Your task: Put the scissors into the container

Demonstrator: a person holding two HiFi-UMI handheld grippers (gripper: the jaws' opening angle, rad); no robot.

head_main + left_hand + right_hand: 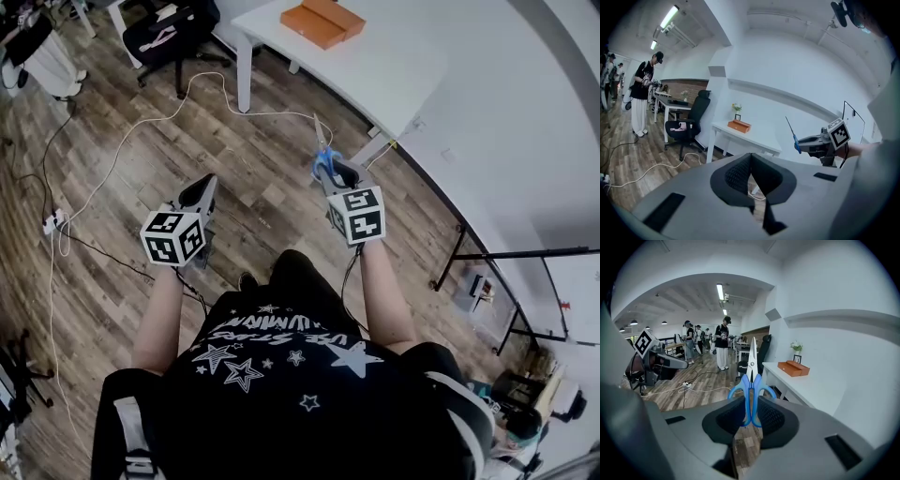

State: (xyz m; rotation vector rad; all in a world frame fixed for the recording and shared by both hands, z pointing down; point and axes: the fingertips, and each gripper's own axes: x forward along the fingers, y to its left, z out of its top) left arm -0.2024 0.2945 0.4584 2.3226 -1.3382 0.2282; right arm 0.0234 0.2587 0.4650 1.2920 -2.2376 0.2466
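Scissors (752, 364), blue-handled, stand clenched in right claw (750, 404); left claw (751, 161) is pressed shut.

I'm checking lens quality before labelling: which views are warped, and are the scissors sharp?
Left gripper view and right gripper view: strong fisheye bending, dark corners. Right gripper view: scissors crisp in the right hand-held gripper. Head view: evenly lit, scissors small.

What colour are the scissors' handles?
Blue. The scissors show best in the right gripper view, clamped in the right claw.
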